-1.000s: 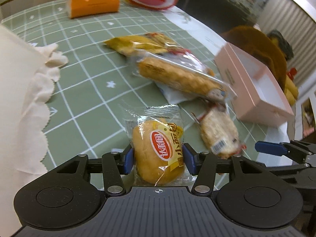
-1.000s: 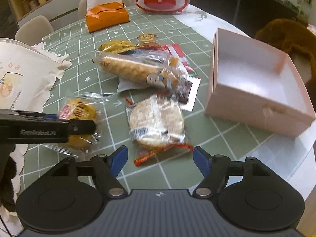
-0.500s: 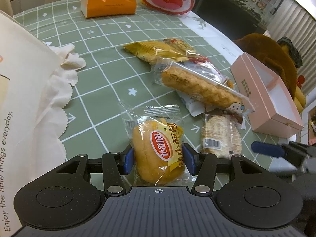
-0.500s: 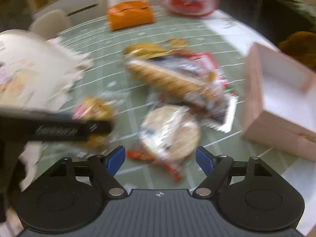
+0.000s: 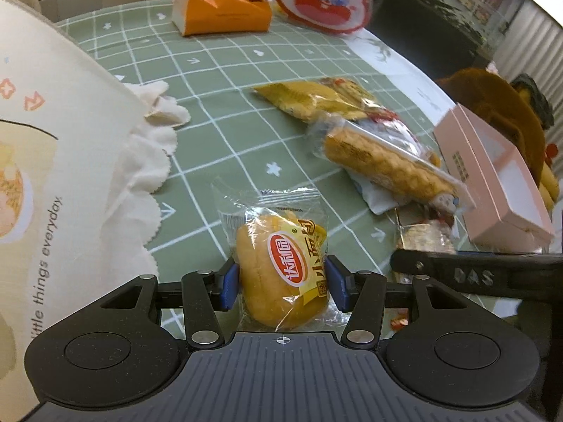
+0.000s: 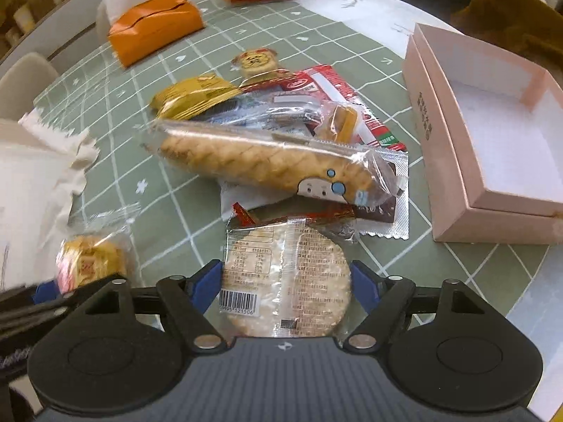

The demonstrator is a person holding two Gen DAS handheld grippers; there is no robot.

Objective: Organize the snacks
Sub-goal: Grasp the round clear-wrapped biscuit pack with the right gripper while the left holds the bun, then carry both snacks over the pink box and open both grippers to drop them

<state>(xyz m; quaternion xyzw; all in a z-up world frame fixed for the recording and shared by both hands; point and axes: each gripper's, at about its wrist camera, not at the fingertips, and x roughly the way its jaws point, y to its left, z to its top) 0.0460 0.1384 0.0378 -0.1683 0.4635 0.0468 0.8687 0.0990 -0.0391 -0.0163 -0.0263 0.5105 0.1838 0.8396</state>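
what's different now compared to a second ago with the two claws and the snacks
The right claw has moved in over the round rice cracker, which now lies between its open fingers; a second ago the cracker lay ahead of them. Its opening has hardly changed, and the pads do not press yet. The left claw stays shut on the small bread packet. The long waffle packet and pink box have not moved.

An orange tissue box [image 5: 222, 5] sat on the green checked tablecloth [image 5: 218, 81] at twelve o'clock. A cream cloth bag [image 5: 52, 140] lay at nine o'clock, a brown plush toy [image 5: 492, 105] at three.
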